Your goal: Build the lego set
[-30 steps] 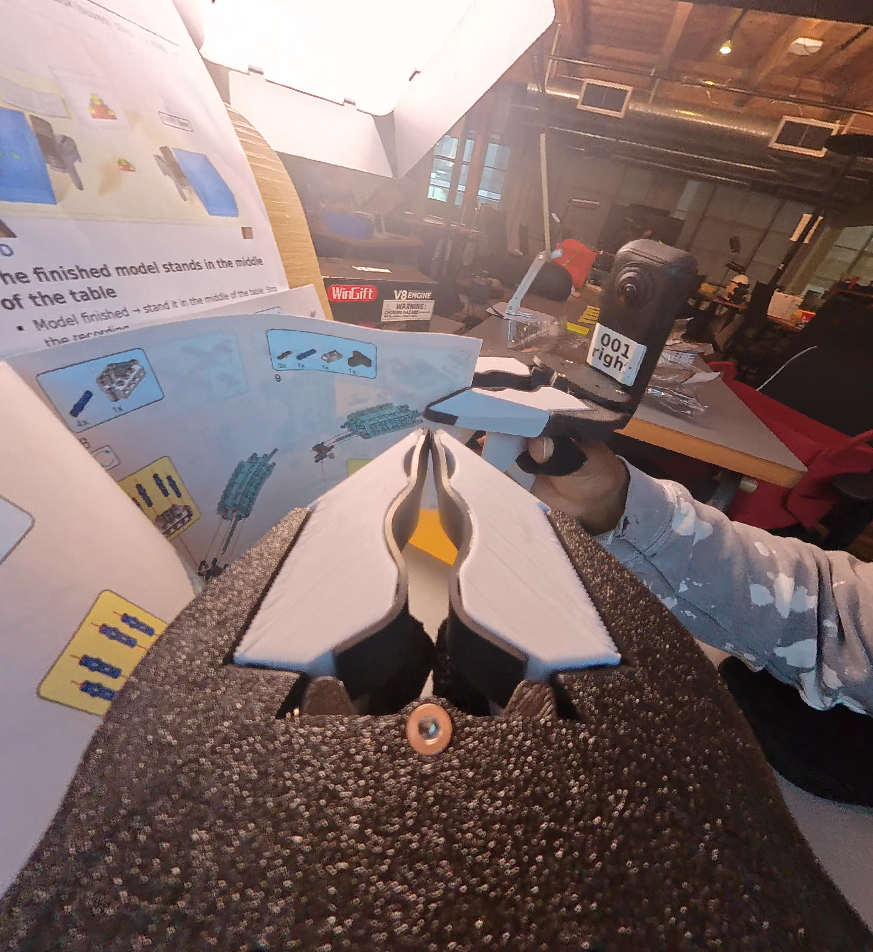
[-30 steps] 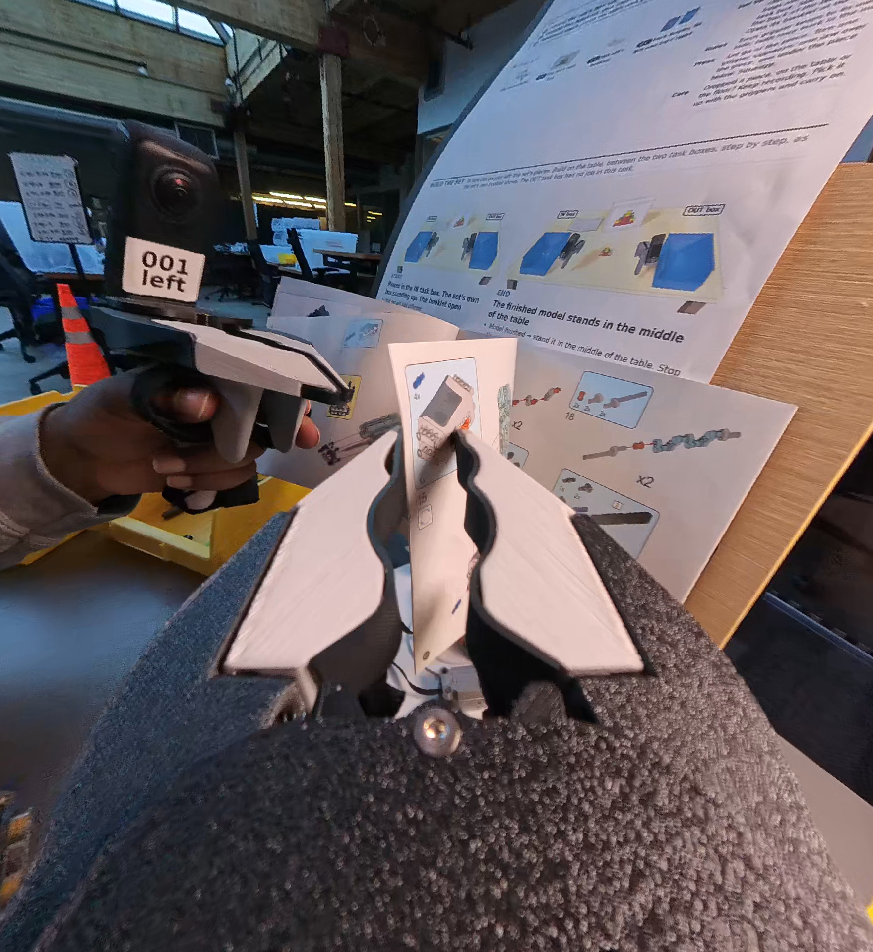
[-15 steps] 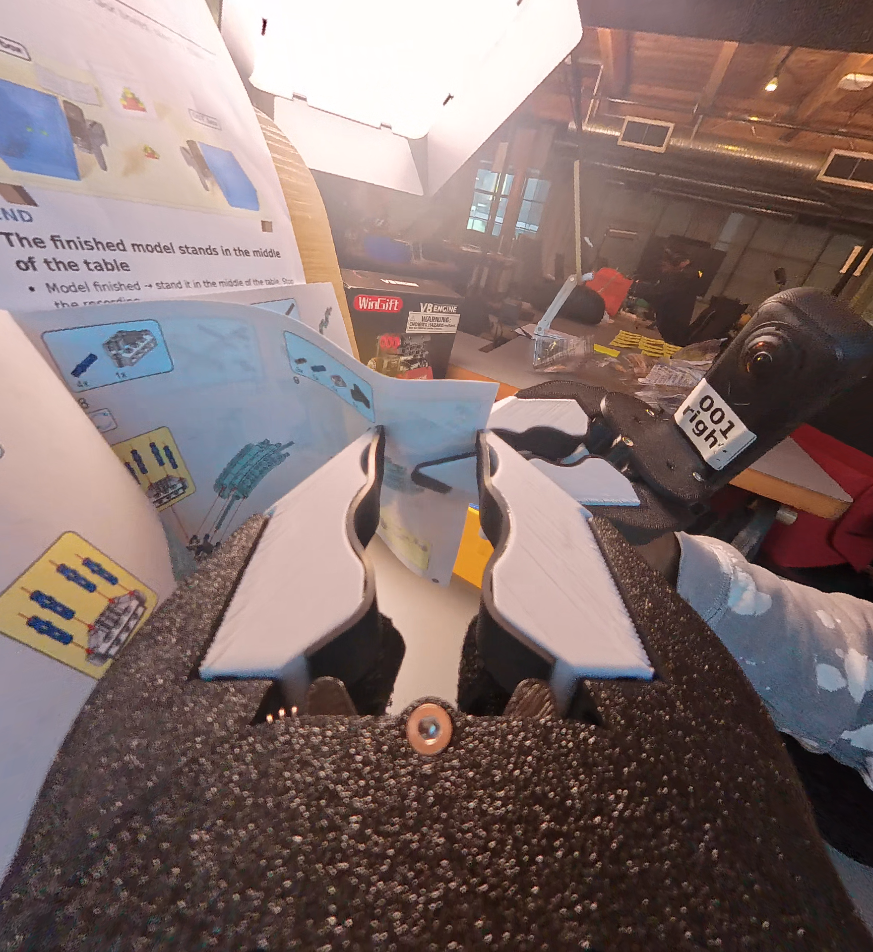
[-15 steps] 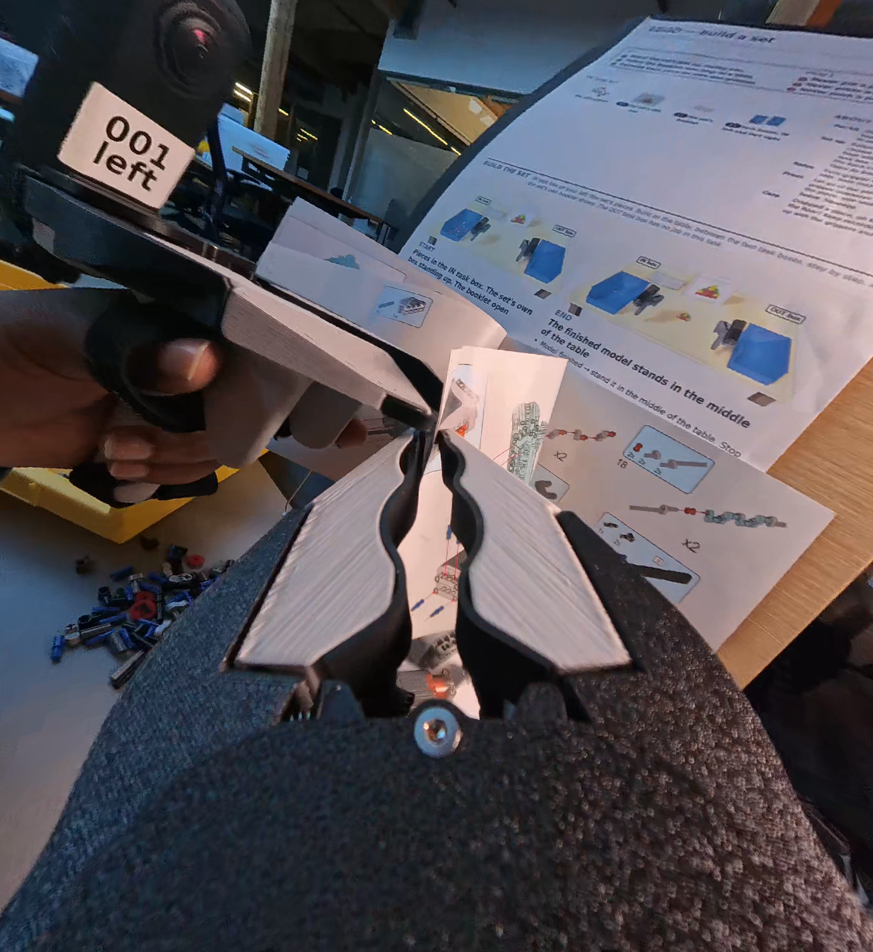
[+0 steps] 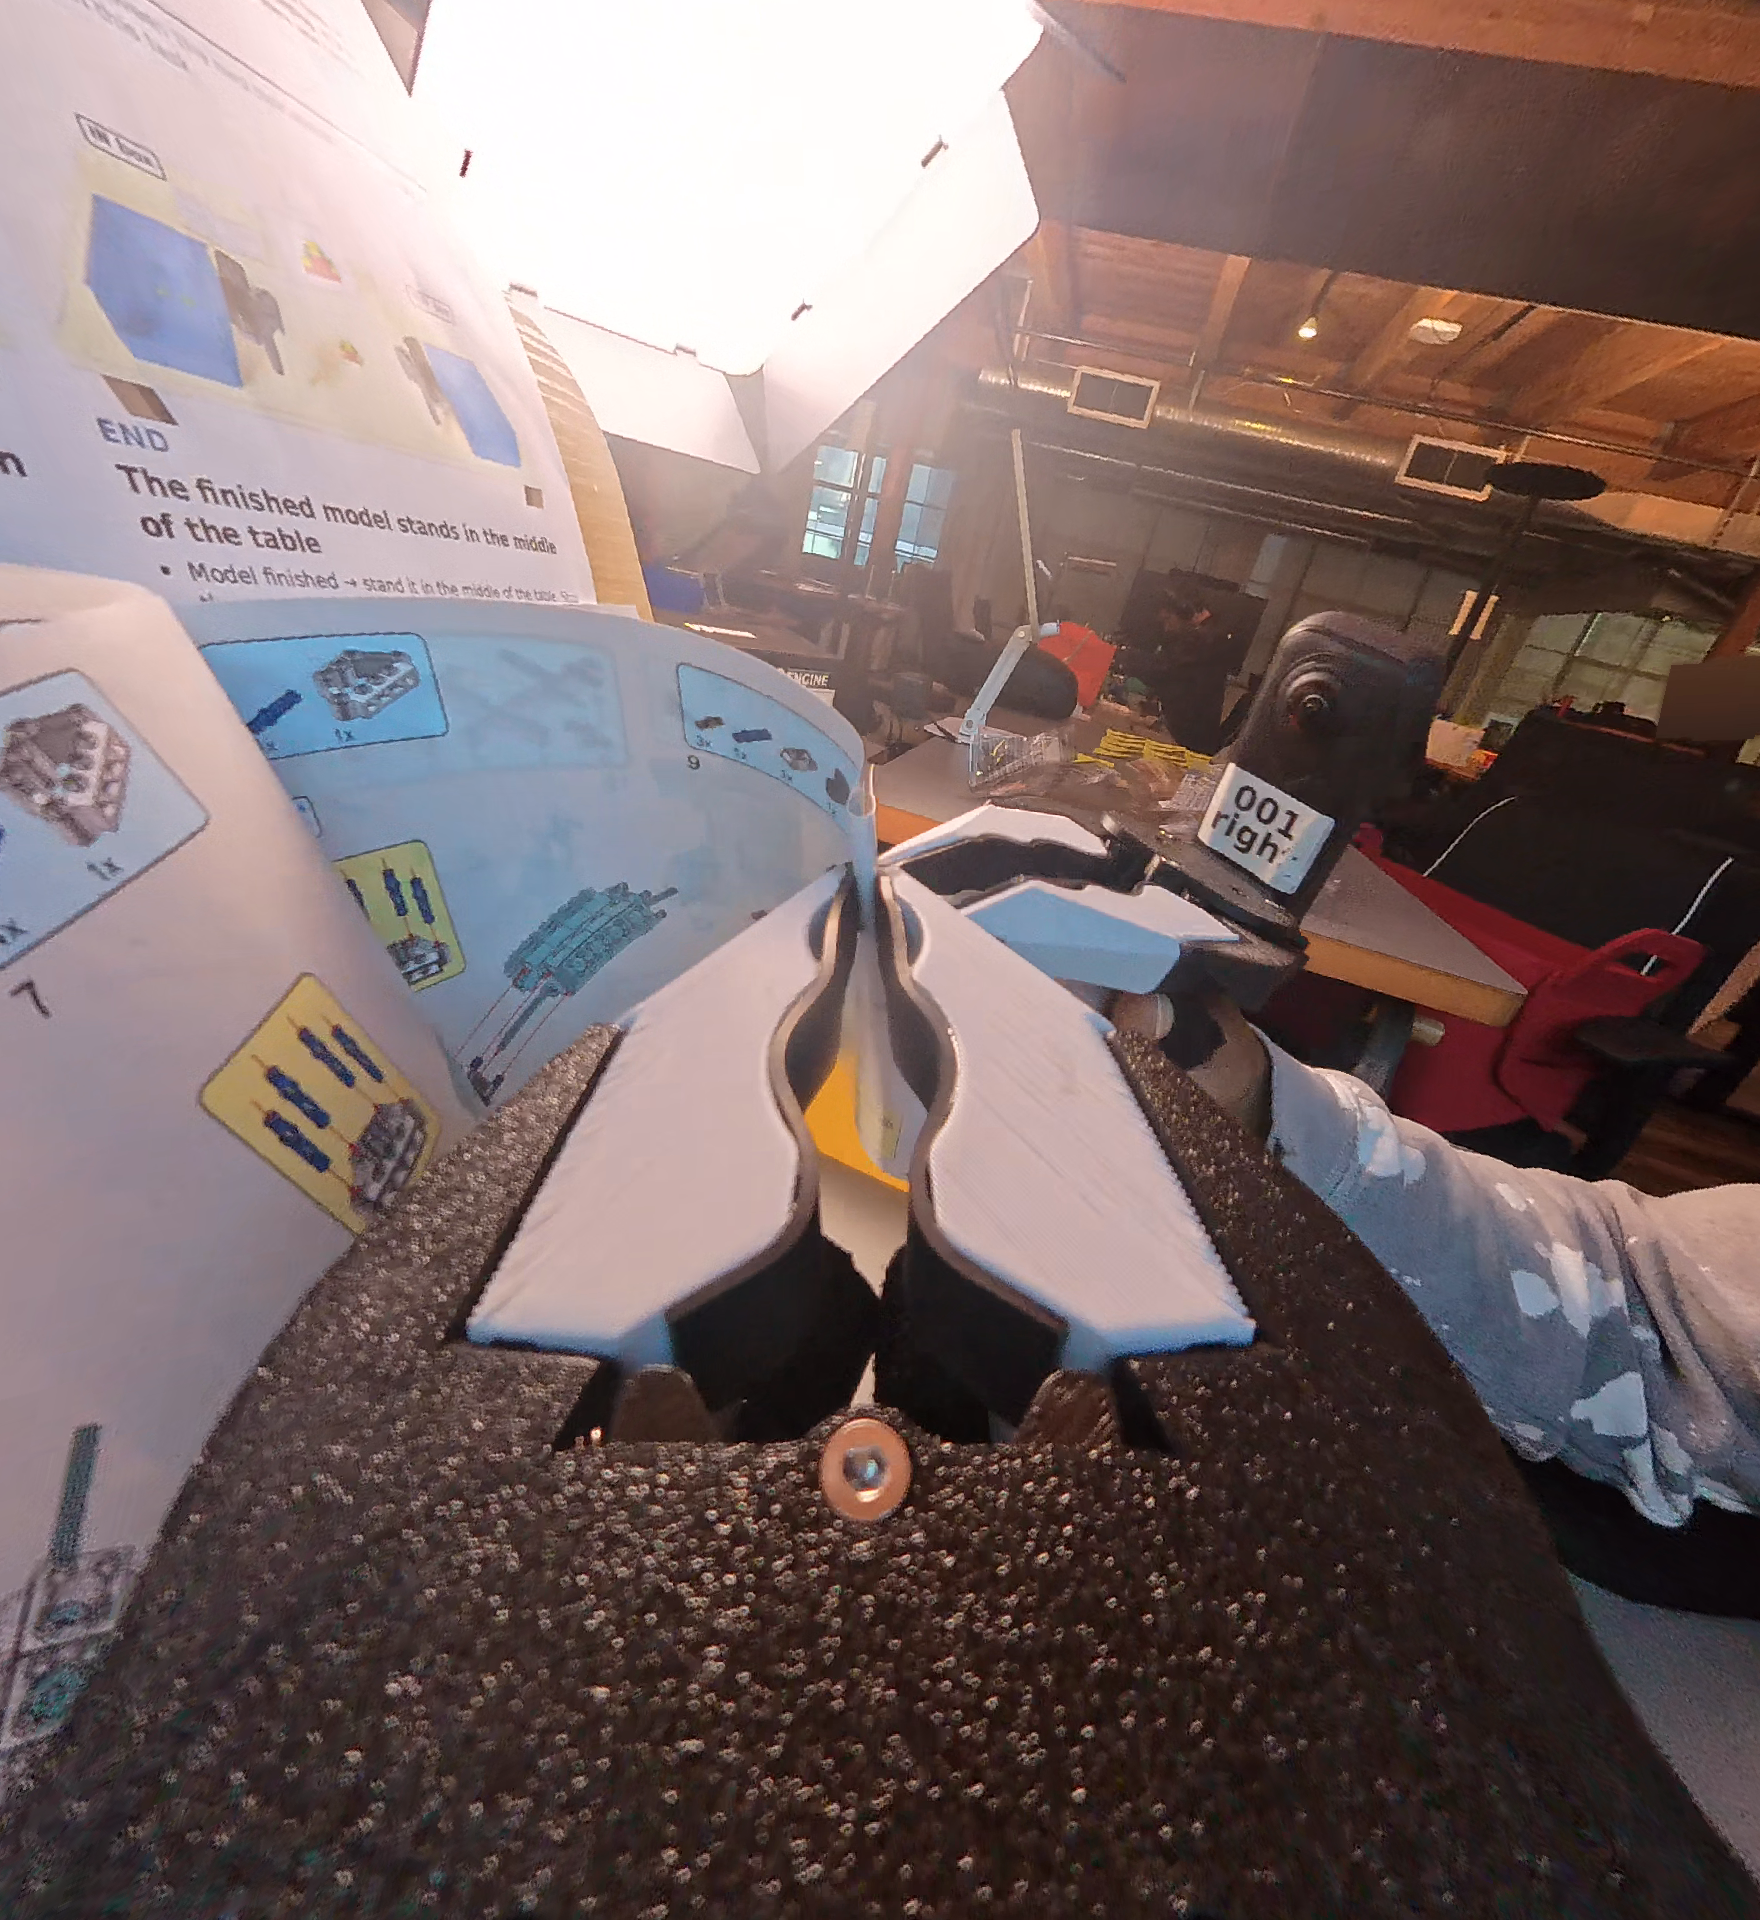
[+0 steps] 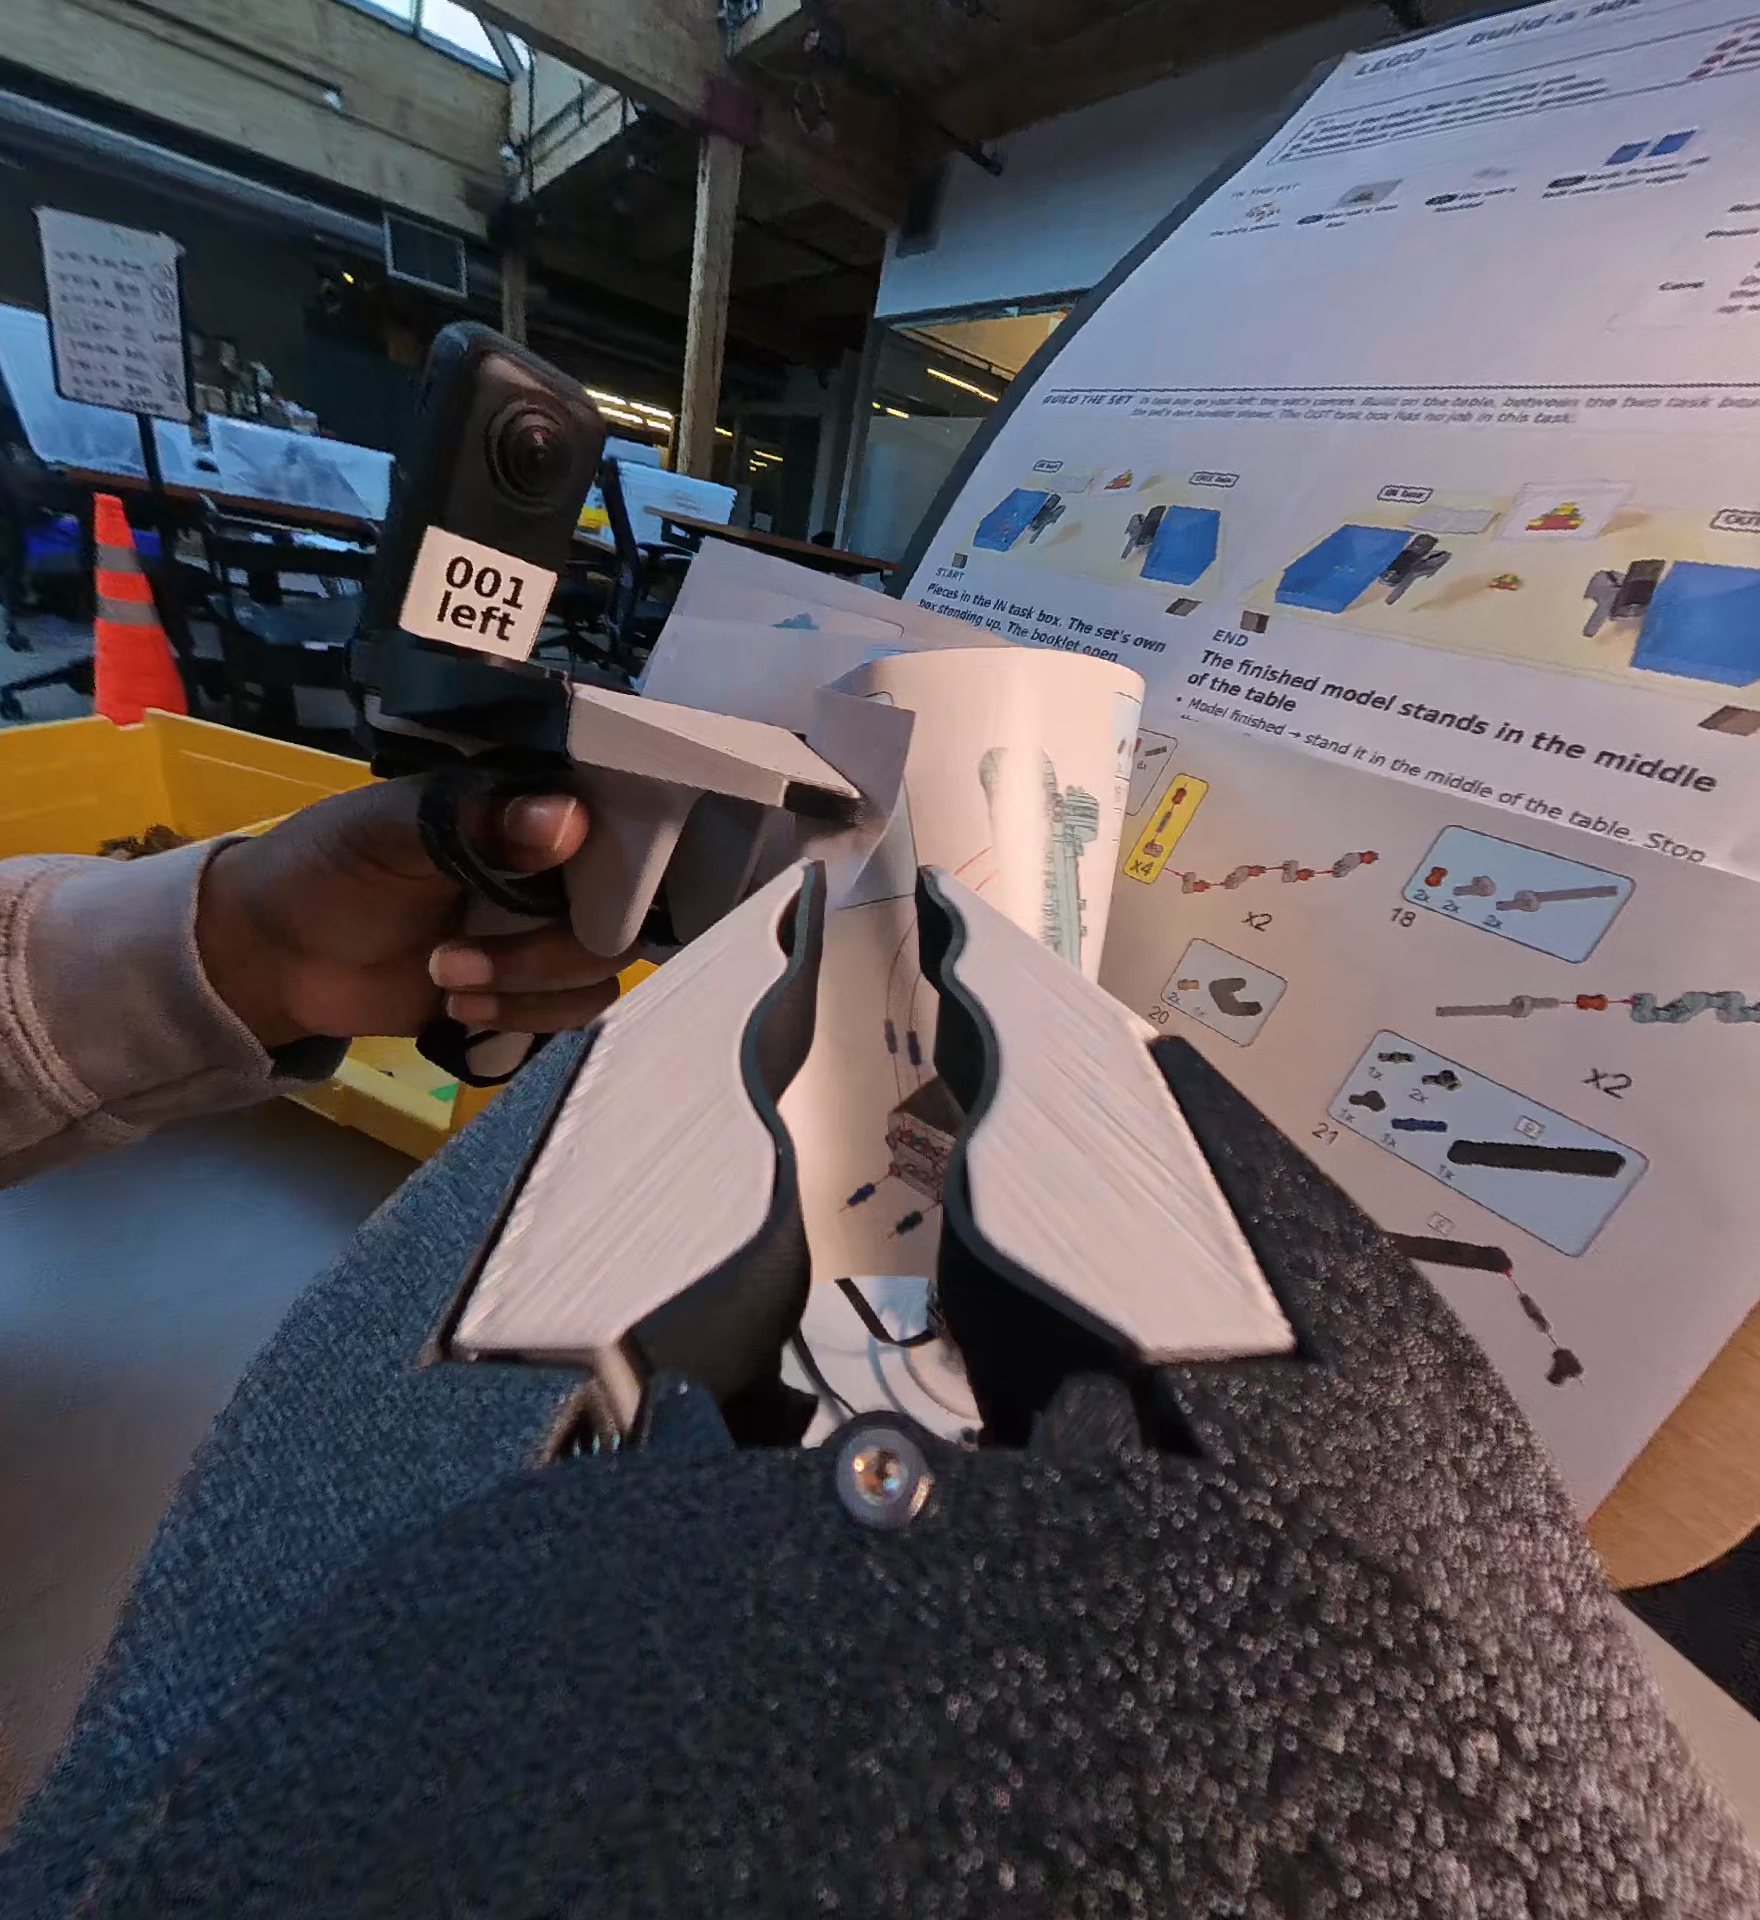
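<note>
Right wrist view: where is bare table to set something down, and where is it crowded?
Bare grey table lies left of the right claw, bordered by the yellow bin behind. Ahead is crowded: the booklet, pinched by the left claw, leans on the wooden board.

Instruction booklet: open, upright against the instruction poster. One page curled; its edge pinched in the left hand-held gripper. Right hand-held gripper, fingers parted, straddles the page, apparently without contact.
</note>
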